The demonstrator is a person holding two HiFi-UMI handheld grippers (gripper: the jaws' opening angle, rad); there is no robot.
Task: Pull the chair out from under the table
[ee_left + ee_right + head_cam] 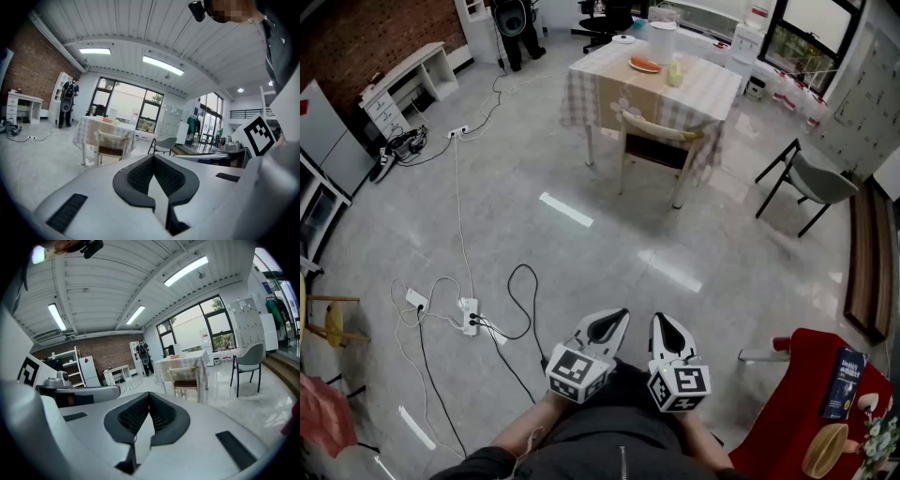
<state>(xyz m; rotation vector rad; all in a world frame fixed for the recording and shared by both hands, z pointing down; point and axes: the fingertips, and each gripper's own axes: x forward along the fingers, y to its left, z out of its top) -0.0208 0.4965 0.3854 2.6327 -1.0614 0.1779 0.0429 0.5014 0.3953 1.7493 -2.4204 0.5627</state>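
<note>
1. The chair (656, 148), pale wood with a dark seat, stands at the near side of the desk (712, 89). Its backrest faces the person, and its seat is tucked in under the hanging edge of the checked cloth (581, 89).
2. How far the seat reaches beneath the desk is hard to judge from this distance.
3. The left gripper (622, 317) is held low, well apart from the desk, with a wide stretch of grey floor (581, 272) between it and the chair.
4. Its fingers (138, 177) are together, the tips meeting, with nothing between them.
5. The right gripper (660, 321) sits just beside the left one and is equally far from the desk.
6. Its fingers (133, 416) are also closed tip to tip and hold nothing.
7. Both grippers point towards the desk, and neither touches the chair.
8. In the left gripper view the chair shows beyond the fingertips, up and to the left. In the right gripper view it shows beyond them, up and to the right.
9. On the desk lie a plate of orange food (644, 65) and, behind it, a white container (662, 42).
10. A grey chair (814, 180) stands to the right of the desk, clear of it.
</note>
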